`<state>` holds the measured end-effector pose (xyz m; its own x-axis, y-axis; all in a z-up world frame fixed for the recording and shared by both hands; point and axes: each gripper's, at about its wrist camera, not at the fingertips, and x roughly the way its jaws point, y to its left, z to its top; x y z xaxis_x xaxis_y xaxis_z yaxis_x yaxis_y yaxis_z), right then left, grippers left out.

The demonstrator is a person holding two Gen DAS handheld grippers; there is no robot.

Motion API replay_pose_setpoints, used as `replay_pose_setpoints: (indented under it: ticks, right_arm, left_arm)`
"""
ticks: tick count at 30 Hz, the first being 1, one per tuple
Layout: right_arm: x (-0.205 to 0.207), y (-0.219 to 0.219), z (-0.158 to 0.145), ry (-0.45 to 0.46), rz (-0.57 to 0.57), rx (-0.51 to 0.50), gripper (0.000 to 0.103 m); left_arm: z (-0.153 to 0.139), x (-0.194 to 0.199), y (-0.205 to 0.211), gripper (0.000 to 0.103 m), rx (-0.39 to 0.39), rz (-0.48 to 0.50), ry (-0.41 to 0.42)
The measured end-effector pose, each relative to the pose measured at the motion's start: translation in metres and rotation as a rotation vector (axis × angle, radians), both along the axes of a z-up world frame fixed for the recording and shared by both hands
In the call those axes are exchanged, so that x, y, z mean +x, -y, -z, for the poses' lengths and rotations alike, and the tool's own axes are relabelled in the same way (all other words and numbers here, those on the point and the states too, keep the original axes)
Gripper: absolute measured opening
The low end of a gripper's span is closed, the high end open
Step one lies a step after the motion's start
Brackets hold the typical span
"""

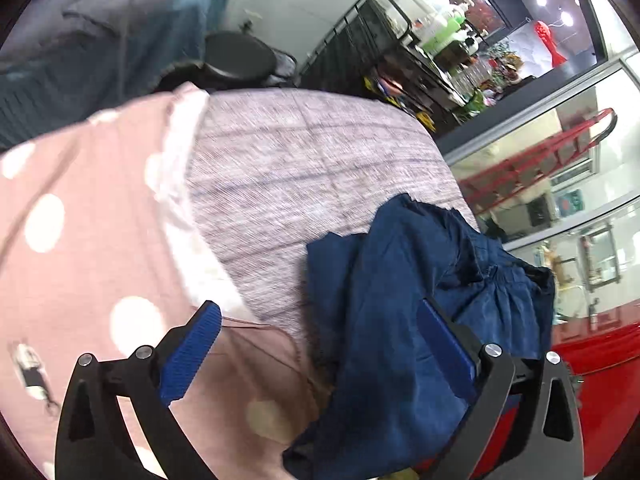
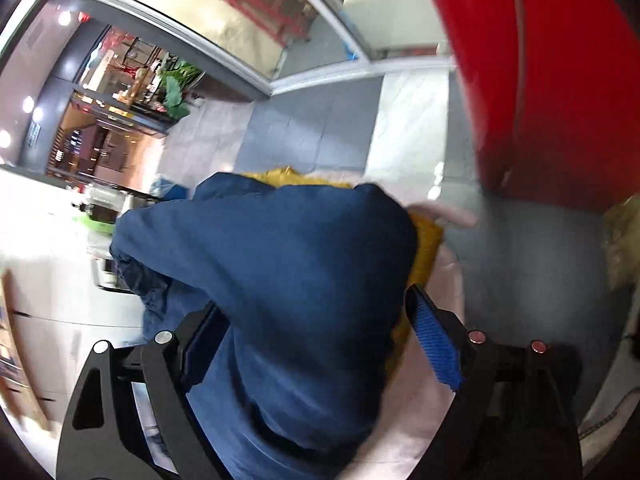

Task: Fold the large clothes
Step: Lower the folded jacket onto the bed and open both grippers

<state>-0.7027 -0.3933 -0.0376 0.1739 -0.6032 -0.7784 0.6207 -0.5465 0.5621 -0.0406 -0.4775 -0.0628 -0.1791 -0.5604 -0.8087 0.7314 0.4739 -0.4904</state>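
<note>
A dark blue garment lies bunched at the right edge of a table covered in grey-lilac cloth. A pink garment with white dots lies on the left. My left gripper is open, its blue pads spread over the pink garment and the blue one. In the right wrist view the blue garment fills the space between the wide-open jaws of my right gripper. A yellow knitted item and pink cloth lie under it.
A red cabinet stands close on the right, also in the left wrist view. A black stool and a black rack with goods stand beyond the table. Grey tiled floor lies below.
</note>
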Motion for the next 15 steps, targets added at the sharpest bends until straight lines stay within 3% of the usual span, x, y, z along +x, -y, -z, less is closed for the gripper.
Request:
replay_pose_setpoints:
  ticks: [3,5,9,12,15]
  right_arm:
    - [0.014,-0.016,-0.034,-0.233,0.016,0.011,0.086]
    - [0.024,-0.027,-0.055,-0.350,0.039,0.013,0.091]
    - [0.049,-0.037,-0.099,-0.543,0.035,-0.018,0.093]
    - [0.083,-0.045,-0.117,-0.605,-0.104,-0.045,0.097]
    - [0.124,-0.045,-0.116,-0.577,-0.317,-0.018,0.097]
  left_arm:
    - [-0.018,-0.020,-0.012,0.096,-0.013,0.049,0.129]
    - [-0.037,-0.051,-0.010,0.096,-0.032,0.132,0.237]
    - [-0.062,-0.100,-0.012,0.097,-0.090,0.223,0.369]
    - [-0.078,-0.132,-0.015,0.097,-0.139,0.277,0.414]
    - [-0.083,-0.161,-0.015,0.097,-0.126,0.321,0.457]
